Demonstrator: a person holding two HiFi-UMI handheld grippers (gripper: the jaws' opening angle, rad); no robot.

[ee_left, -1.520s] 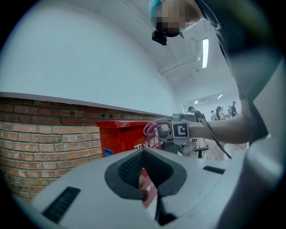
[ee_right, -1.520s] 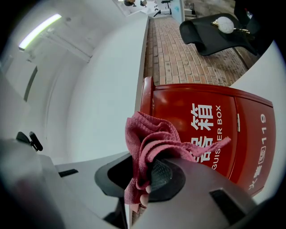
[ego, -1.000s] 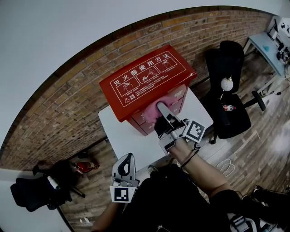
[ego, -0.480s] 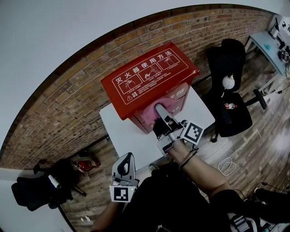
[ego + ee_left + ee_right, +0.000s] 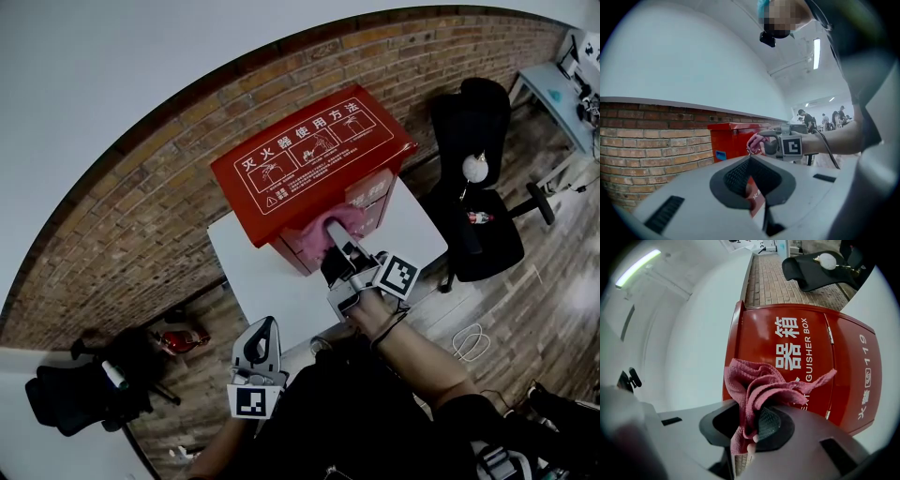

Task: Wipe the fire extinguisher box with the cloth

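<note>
The red fire extinguisher box [image 5: 314,155] stands on a white table [image 5: 258,277] against a brick wall. My right gripper [image 5: 334,227] is shut on a pink cloth [image 5: 317,239] and holds it against the box's front face. In the right gripper view the crumpled cloth [image 5: 761,385] bulges out of the gripper [image 5: 752,420] before the red front [image 5: 811,333] with white lettering. My left gripper [image 5: 264,328] hangs low at the table's near edge, away from the box, shut on nothing. In the left gripper view the box [image 5: 729,138] and cloth [image 5: 753,142] show ahead.
A black office chair [image 5: 478,197] stands right of the table. The brick wall [image 5: 131,216] runs behind the box. A desk [image 5: 562,94] is at the far right, dark gear [image 5: 84,394] lies on the floor at lower left, and a white cable [image 5: 469,342] lies near my right arm.
The right gripper with the cloth has shifted slightly across the box's front face. The left gripper has stayed where it was.
</note>
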